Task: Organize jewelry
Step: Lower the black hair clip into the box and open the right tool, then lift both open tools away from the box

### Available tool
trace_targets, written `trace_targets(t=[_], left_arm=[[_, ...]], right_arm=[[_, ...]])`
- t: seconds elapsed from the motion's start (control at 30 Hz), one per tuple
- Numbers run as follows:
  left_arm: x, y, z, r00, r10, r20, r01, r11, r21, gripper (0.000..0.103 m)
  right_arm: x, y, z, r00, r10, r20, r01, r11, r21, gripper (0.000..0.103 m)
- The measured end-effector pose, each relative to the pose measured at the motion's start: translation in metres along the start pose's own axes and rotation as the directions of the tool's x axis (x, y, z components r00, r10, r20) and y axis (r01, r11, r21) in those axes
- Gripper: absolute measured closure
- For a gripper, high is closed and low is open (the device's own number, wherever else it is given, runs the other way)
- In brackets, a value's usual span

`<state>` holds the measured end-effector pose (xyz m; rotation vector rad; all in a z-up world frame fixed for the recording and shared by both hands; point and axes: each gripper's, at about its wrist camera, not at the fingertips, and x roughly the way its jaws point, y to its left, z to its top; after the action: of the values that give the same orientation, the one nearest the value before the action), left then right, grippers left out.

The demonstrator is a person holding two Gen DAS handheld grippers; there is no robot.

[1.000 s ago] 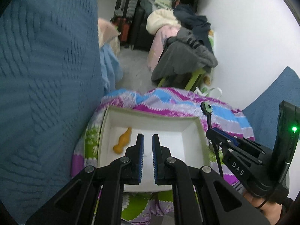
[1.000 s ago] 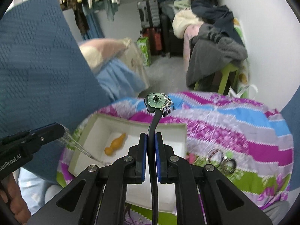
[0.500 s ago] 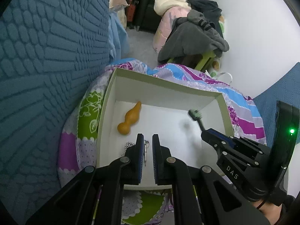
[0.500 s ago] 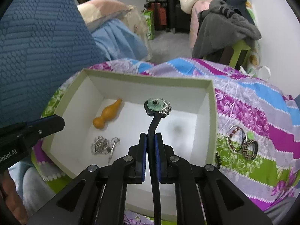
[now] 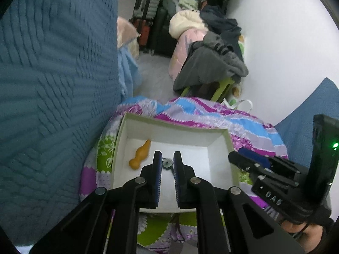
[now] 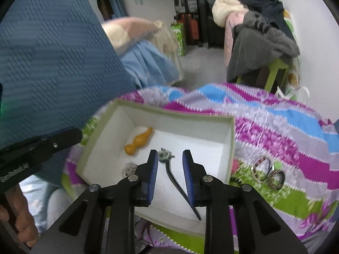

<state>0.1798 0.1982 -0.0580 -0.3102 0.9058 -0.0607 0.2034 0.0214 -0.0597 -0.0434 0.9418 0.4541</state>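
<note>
A white box point(image 5: 175, 125) point(image 6: 173, 112) sits on a striped quilt. In it lie an orange gourd-shaped piece point(image 5: 141, 156) point(image 6: 138, 141), a silver chain point(image 6: 129, 168) and a black hair stick with a green flower point(image 6: 165, 155) point(image 5: 167, 164). My right gripper point(image 6: 170, 158) hovers above the stick; its jaws are opening and the pads do not touch the stick. My left gripper point(image 5: 167, 158) point(image 6: 42, 146) hangs over the box's near side, jaws opening, nothing held. The right gripper point(image 5: 254, 165) shows beside the box's right wall.
Two bangles point(image 6: 261, 165) and a patterned ring point(image 6: 275, 178) lie on the quilt point(image 6: 275, 127) right of the box. A blue textured cushion point(image 5: 53, 84) rises at the left. A hand point(image 6: 19, 211) holds the left tool. Clothes are piled on a green stool point(image 5: 211, 69) beyond.
Both grippers dipped into the box and rose again. The hair stick left the right gripper and now lies in the box, as does the chain. Both pairs of jaws stand wider.
</note>
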Motion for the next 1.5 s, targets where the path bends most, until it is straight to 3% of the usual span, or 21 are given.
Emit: trace_targets(t=[0.03,0.1,0.17,0.3,0.4,0.63,0.73,1.1,1.2,1.5], left_arm=[[-0.008,-0.004,0.002,1.0,0.0,0.015,0.0,1.0,0.002,0.079],[-0.029,-0.013,0.006,0.998,-0.023,0.066,0.023,1.0,-0.004,0.048],[-0.049,-0.025,0.012,0.993,-0.014,0.115,0.014,1.0,0.004,0.036],[-0.084,-0.05,0.023,0.984,-0.011,0.177,0.003,0.999,0.042,0.034],[-0.108,-0.068,0.027,0.975,0.001,0.224,-0.016,0.998,0.066,0.021],[-0.146,-0.103,0.028,0.956,0.029,0.293,-0.06,0.993,0.098,0.018],[-0.152,-0.118,0.024,0.948,0.058,0.311,-0.096,0.989,0.109,0.018],[-0.152,-0.152,-0.005,0.952,0.001,0.306,-0.043,0.99,0.132,0.017],[-0.15,-0.16,-0.013,0.95,-0.001,0.312,-0.041,0.991,0.129,0.017],[-0.123,-0.181,-0.04,0.959,-0.003,0.284,-0.036,0.991,0.131,0.017]], right_arm=[[-0.013,0.0,0.004,1.0,0.0,0.024,0.0,1.0,-0.004,0.08],[-0.03,-0.001,0.01,0.999,0.001,0.054,-0.001,1.0,-0.008,0.08],[-0.055,-0.003,0.017,0.994,0.009,0.105,-0.007,1.0,-0.018,0.08],[-0.096,-0.007,0.026,0.984,0.009,0.177,-0.004,1.0,-0.028,0.08],[-0.124,-0.011,0.032,0.976,0.007,0.219,0.001,0.999,-0.032,0.08],[-0.18,-0.027,0.032,0.946,-0.022,0.324,0.029,0.999,-0.016,0.072],[-0.198,-0.034,0.026,0.932,-0.043,0.36,0.05,0.999,-0.01,0.056],[-0.233,-0.07,-0.012,0.904,-0.121,0.411,0.113,0.993,0.044,0.007],[-0.235,-0.078,-0.023,0.902,-0.138,0.408,0.129,0.99,0.048,0.003],[-0.227,-0.108,-0.058,0.908,-0.166,0.385,0.149,0.986,0.076,0.003]])
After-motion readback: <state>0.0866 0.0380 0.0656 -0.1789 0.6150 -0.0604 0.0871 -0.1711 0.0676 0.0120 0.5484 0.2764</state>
